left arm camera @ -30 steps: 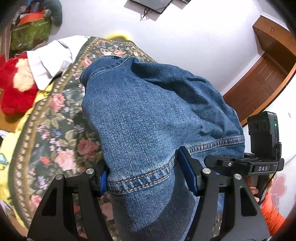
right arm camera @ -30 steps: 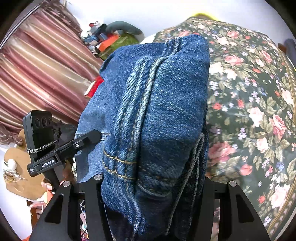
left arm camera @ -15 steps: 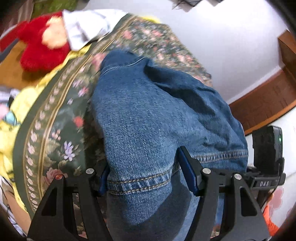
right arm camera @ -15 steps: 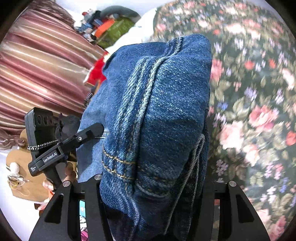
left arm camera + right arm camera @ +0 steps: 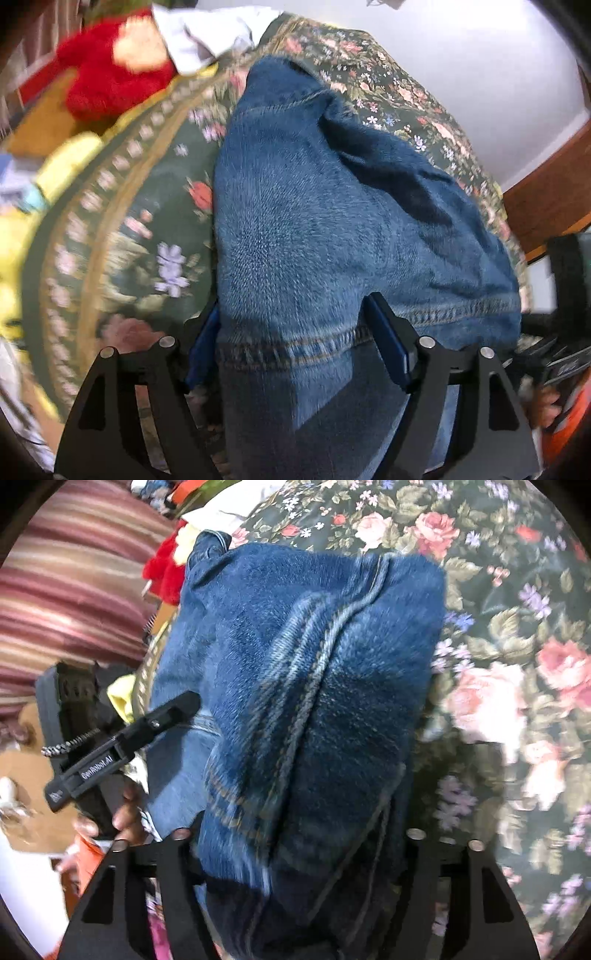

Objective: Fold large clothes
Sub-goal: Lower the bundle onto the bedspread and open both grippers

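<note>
While both tongs (image 5: 295,332) (image 5: 295,834) clamp blue jeans (image 5: 332,229), a floral bedspread (image 5: 517,627) lies beneath white walls (image 5: 480,55).

Both grippers are matte black with triangular cutouts and silver screw heads. Left gripper (image 5: 295,343) has blue finger pads (image 5: 388,339). Orange sleeve (image 5: 86,853) just under the "GenRobot.AI" label (image 5: 96,768).

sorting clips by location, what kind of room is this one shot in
Most likely a bedroom in a home. The jeans lie on a bed covered with a floral bedspread, a red plush toy sits at its far end, and striped curtains hang beside it.
</note>
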Motion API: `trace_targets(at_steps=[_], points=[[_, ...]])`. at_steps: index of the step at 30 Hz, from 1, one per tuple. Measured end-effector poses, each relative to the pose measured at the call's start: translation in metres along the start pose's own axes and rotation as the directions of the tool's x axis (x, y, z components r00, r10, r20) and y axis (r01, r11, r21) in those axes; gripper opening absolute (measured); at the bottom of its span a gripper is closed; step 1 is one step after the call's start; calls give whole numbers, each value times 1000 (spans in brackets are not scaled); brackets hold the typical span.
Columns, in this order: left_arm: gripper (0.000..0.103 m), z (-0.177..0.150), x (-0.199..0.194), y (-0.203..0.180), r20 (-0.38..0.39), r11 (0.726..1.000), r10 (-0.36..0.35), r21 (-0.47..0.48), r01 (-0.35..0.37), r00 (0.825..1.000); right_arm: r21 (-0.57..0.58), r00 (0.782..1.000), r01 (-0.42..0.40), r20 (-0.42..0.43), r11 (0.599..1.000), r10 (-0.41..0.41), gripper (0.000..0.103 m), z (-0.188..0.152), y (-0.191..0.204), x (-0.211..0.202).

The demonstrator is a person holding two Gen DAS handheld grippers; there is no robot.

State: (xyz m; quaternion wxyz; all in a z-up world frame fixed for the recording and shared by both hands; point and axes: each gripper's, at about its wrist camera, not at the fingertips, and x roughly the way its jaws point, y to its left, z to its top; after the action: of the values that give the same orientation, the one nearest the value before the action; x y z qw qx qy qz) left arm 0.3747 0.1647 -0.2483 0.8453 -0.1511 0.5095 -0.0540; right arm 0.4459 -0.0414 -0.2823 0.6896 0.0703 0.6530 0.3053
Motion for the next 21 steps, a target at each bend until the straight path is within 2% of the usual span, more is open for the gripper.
trace_targets(at_steps=[3, 5, 7, 11, 14, 17, 19, 21], points=[[76, -5, -17, -13, 48, 988, 109, 104, -113, 993, -95, 995, 90, 50, 991, -86, 75, -7, 8, -23], [76, -6, -30, -21, 89, 966, 181, 169, -194, 980, -142, 991, 125, 74, 982, -116, 75, -11, 14, -38], [76, -2, -42, -28, 138, 952, 204, 204, -230, 969, -191, 981, 174, 121, 966, -152, 75, -13, 22, -54], [78, 15, -58, -38, 216, 944, 181, 235, -231, 959, -242, 961, 235, 207, 942, -186, 76, -3, 39, -75], [85, 36, -54, -45, 240, 941, 187, 234, -244, 952, -231, 947, 252, 257, 940, -191, 84, 13, 41, -81], [85, 57, -32, -49, 204, 944, 191, 228, -237, 960, -190, 943, 248, 272, 950, -192, 84, 41, 42, -69], [85, 70, -12, -57, 145, 947, 170, 251, -202, 975, -136, 949, 235, 248, 963, -196, 84, 59, 33, -54], [85, 80, 10, -65, 115, 930, 198, 293, -223, 974, -82, 955, 225, 215, 971, -203, 84, 70, 20, -39]])
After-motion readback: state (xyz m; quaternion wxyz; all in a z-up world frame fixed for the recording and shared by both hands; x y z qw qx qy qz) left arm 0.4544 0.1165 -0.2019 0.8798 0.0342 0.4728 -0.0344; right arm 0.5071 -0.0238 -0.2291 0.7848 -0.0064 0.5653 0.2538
